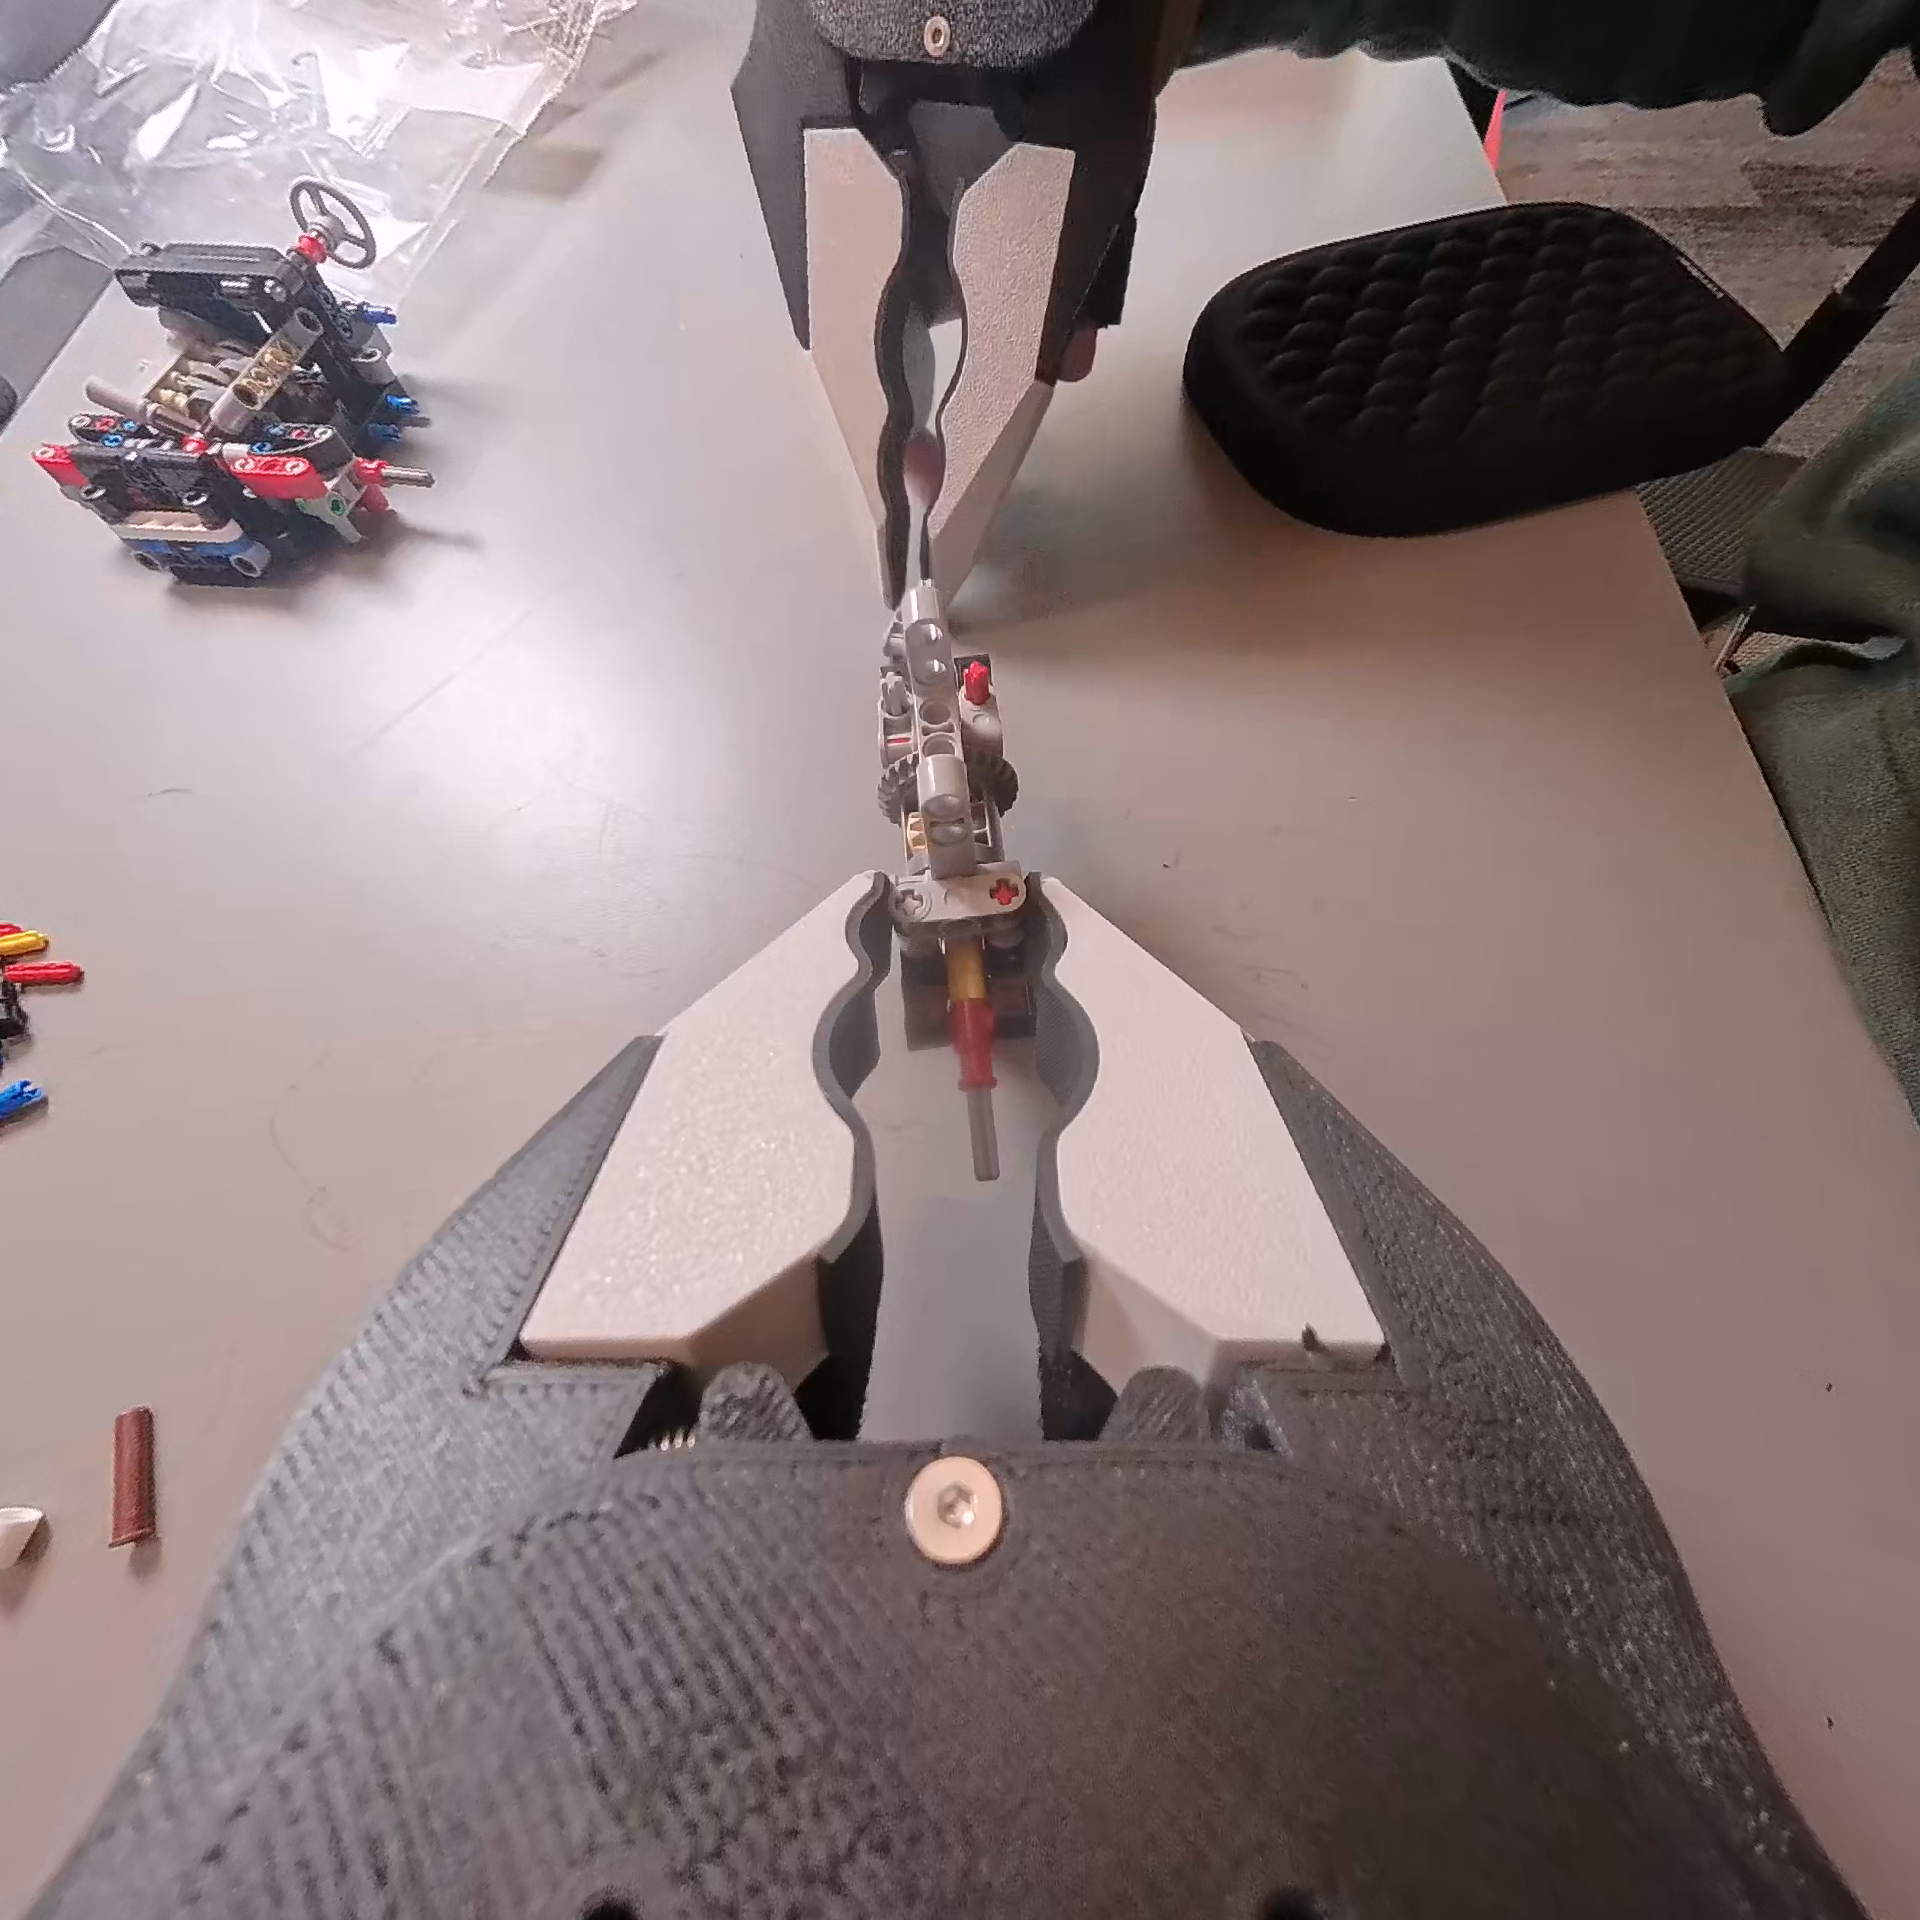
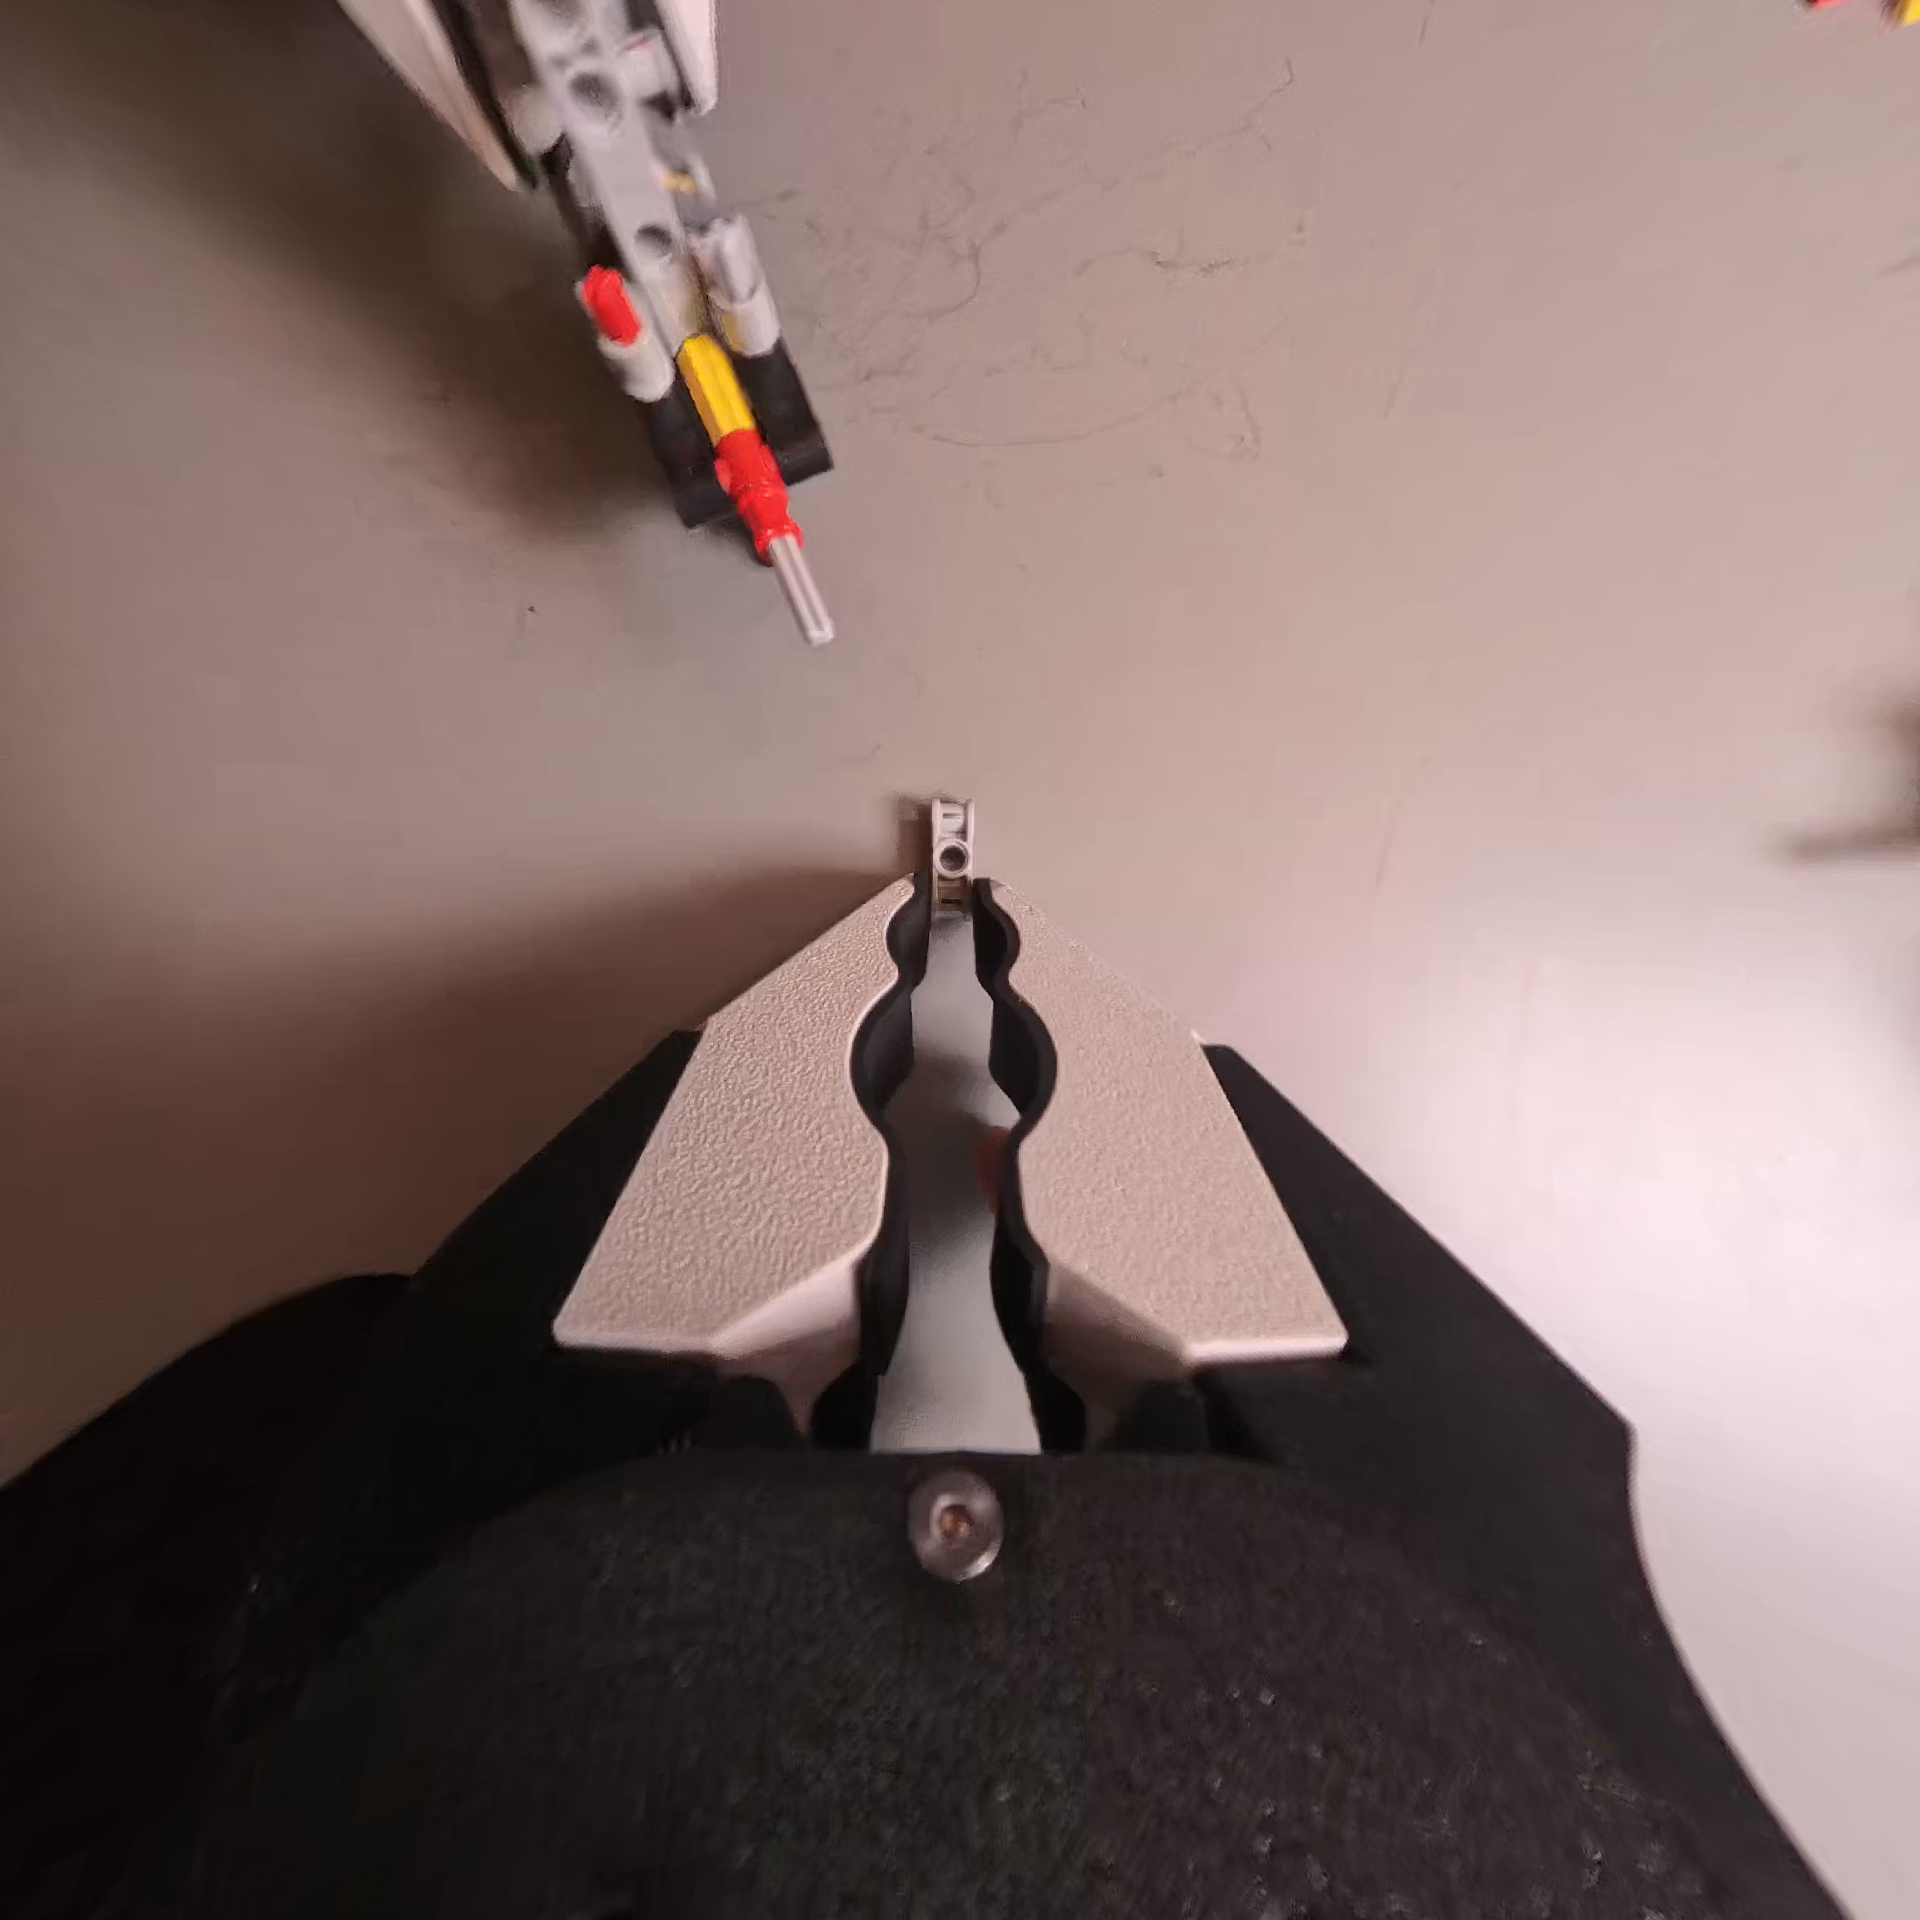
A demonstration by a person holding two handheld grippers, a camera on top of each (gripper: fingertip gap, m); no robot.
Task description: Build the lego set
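Observation:
My left gripper [image 1: 961, 894] is shut on a grey technic assembly [image 1: 951, 790] with black gears; both pads press on its grey cross beam. A yellow and red axle [image 1: 971, 1023] runs back between the fingers. My right gripper [image 2: 948, 883] is shut on a small grey connector [image 2: 952, 847] that sticks out past its fingertips, low over the table [image 2: 1351, 520]. The assembly also shows in the right wrist view [image 2: 707, 343], at the upper left and apart from the connector. In the left wrist view the right gripper [image 1: 914, 582] comes in from the top, its tip just beyond the assembly's far end.
A partly built model vehicle [image 1: 239, 416] with a steering wheel stands at the far left by a clear plastic bag [image 1: 260, 104]. Loose coloured pins [image 1: 26, 977] and a brown cylinder [image 1: 133, 1475] lie at the left edge. A black padded armrest [image 1: 1486, 364] overhangs the table's right edge. Across from one pair of fingers to the other is roughly 12 cm.

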